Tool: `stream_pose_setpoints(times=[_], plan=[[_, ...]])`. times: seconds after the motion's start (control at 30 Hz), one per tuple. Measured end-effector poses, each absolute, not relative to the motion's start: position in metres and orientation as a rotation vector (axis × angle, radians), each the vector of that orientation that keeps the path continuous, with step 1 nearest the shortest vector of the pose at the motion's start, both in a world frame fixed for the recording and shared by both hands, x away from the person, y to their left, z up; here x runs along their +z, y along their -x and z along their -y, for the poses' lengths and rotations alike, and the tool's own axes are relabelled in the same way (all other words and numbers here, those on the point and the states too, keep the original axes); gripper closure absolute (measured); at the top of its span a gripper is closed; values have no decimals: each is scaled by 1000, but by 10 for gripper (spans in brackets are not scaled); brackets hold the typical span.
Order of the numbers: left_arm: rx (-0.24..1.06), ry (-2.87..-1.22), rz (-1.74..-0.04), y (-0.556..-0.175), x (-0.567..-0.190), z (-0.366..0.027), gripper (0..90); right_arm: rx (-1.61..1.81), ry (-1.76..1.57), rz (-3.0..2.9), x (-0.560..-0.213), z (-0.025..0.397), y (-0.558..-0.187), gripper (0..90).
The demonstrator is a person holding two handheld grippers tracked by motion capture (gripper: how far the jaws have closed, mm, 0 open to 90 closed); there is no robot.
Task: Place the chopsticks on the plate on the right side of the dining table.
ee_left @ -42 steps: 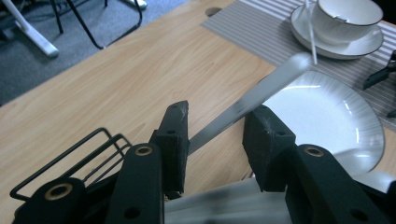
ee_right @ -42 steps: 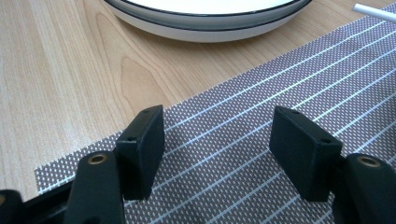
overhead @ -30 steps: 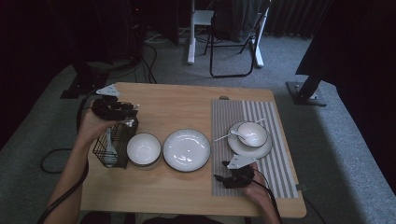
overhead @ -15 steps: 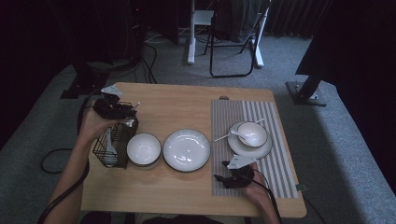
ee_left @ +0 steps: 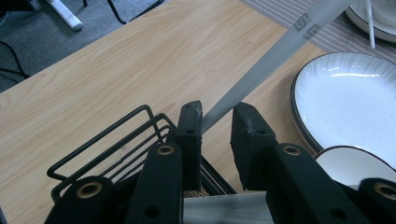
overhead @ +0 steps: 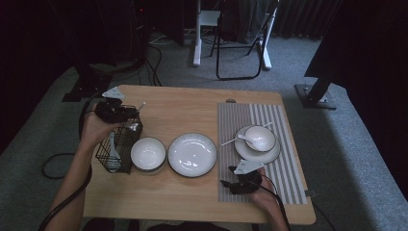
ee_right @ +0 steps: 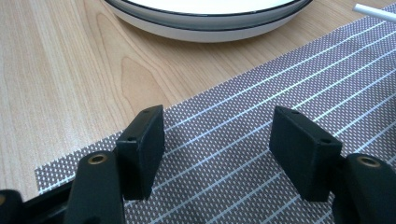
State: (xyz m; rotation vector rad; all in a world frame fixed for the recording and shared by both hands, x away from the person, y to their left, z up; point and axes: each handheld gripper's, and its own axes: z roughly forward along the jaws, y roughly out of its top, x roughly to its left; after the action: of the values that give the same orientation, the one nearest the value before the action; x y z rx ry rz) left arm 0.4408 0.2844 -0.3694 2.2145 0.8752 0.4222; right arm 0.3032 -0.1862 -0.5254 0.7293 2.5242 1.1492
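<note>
Wooden table (overhead: 192, 103) carries everything, with a striped placemat (overhead: 284, 120) on its right part. At the middle lies a wide white plate (overhead: 192, 154). To its left stands a white bowl (overhead: 148, 154), and beside the bowl a black wire basket (overhead: 115, 154) near the table's left edge. On the placemat, a smaller bowl (overhead: 260, 137) sits on a saucer with a spoon (overhead: 244, 138) inside it.

The left gripper (overhead: 118, 113) hangs over the far end of the basket. In the left gripper view its jaws are almost closed and pinch a flat grey utensil (ee_left: 275, 56). The handle slants up and away from the jaws, over the table and toward the plate. Its lower end is hidden behind the jaws, so whether it is still inside the basket is not possible to tell.

The right gripper (overhead: 235, 185) rests on the near edge of the placemat. Its jaws stand wide apart, with nothing between them.

Compared with one second ago, very little has changed. The left gripper stays at nearly the same place above the basket, the right one has not moved, and the dishes lie as before. This probably means the grip on the utensil is made, but carrying it toward the place setting is not yet begun.
</note>
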Motion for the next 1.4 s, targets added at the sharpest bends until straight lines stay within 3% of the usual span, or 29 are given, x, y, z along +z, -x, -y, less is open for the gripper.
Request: stream_pose_setpoints(times=[0.23,0.63,1.4], plan=[[440,-2227,-874,-443,-371,-281,662,1150,-731,-2524,-525,186,-303,352],[465,-2278,-889,-452,-375,-272,639,1149,-727,-2525,-525,186,-303,352],[573,-2292,-850,-444,-368,-267,801,1149,-728,-2523,-525,186,-303,352]])
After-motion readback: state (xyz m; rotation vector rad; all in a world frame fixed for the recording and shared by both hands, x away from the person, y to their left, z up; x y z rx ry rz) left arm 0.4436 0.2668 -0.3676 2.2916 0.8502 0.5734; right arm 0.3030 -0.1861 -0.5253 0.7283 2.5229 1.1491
